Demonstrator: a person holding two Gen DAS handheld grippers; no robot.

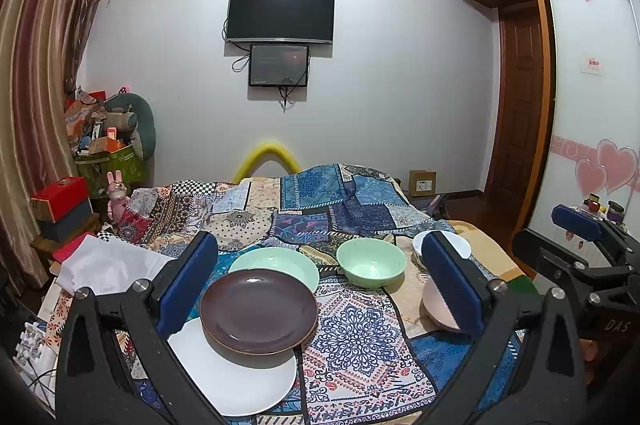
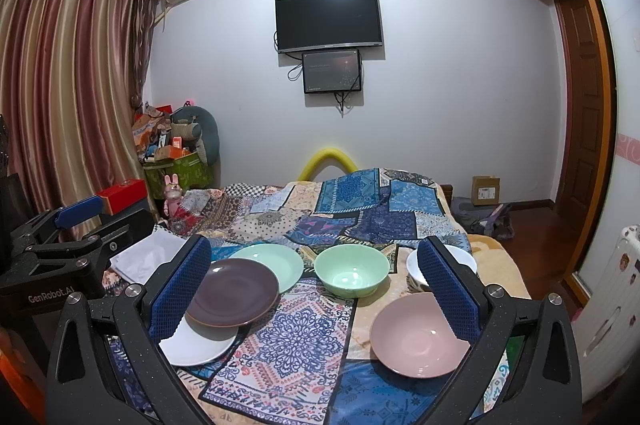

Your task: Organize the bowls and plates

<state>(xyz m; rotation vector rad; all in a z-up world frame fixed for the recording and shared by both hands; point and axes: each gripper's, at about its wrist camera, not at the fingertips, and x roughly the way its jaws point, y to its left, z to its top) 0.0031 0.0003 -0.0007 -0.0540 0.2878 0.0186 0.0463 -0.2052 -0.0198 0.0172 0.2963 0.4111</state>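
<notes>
Plates and bowls lie spread on a patchwork bedspread (image 2: 304, 329) that covers a bed. Farthest left, just inside the left finger of the left claw (image 1: 320, 285), a flat white round plate (image 1: 236, 381) rests on the cloth, and a dark brown glazed plate (image 1: 258, 309) sits on top of it, overlapping its far edge. Just beyond the brown plate, touching or nearly touching its rim, is a shallow pale green plate (image 1: 288, 261). Further right, between the fingers of both claws, a deep pale green bowl (image 2: 351, 273) stands upright and apart from the rest. To its right a dusty pink shallow bowl (image 2: 416, 339) lies close in front of the right claw (image 2: 316, 289), partly behind its right finger; beyond that finger a white bowl (image 2: 464, 259) sits on what looks like a small stack.

Both claws are spread wide with blue ribbed pads, hold nothing and hover above the bed. The left claw's body, seen from the right wrist, reads "GenRobot.AI"; the right claw's body, seen from the left wrist, shows the letters "DAS".

On the far wall hang a dark flat-screen television (image 2: 328, 19) and a smaller screen (image 2: 331, 71) beneath it; its text is too small to read.
</notes>
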